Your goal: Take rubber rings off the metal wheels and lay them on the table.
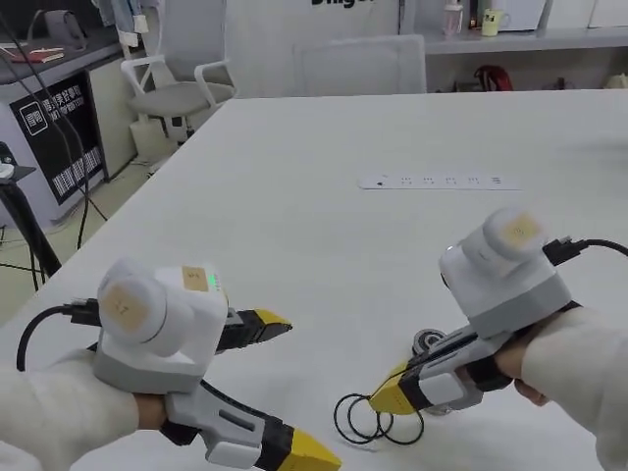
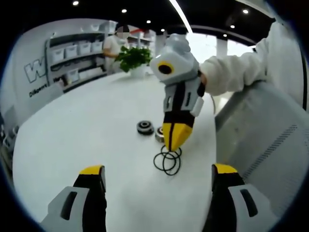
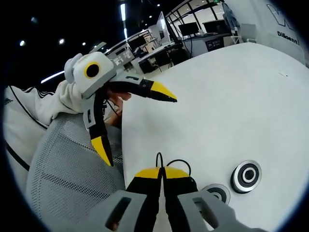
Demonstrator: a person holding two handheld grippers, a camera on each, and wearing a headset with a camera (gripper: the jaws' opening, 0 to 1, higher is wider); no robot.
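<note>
Several black rubber rings [image 1: 378, 420] lie overlapping on the white table [image 1: 324, 226], near its front edge. My right gripper [image 1: 385, 394] rests its shut yellow tips on the pile; in its own view a thin rubber ring [image 3: 158, 157] sticks up from between the tips [image 3: 164, 173]. Two metal wheels [image 3: 247, 176] [image 3: 217, 192] sit just beyond it, and one wheel [image 1: 429, 340] is half hidden under that gripper. My left gripper [image 1: 292, 388] hovers open to the left of the rings [image 2: 167, 159], holding nothing, its jaws [image 2: 158, 170] aimed at the right gripper [image 2: 174, 139].
A white power strip [image 1: 439, 181] lies farther back on the table. Office chairs [image 1: 177, 90] stand past the far left corner. A mesh chair [image 3: 72, 169] sits close to the near table edge. A potted plant [image 2: 133, 55] stands at the far end.
</note>
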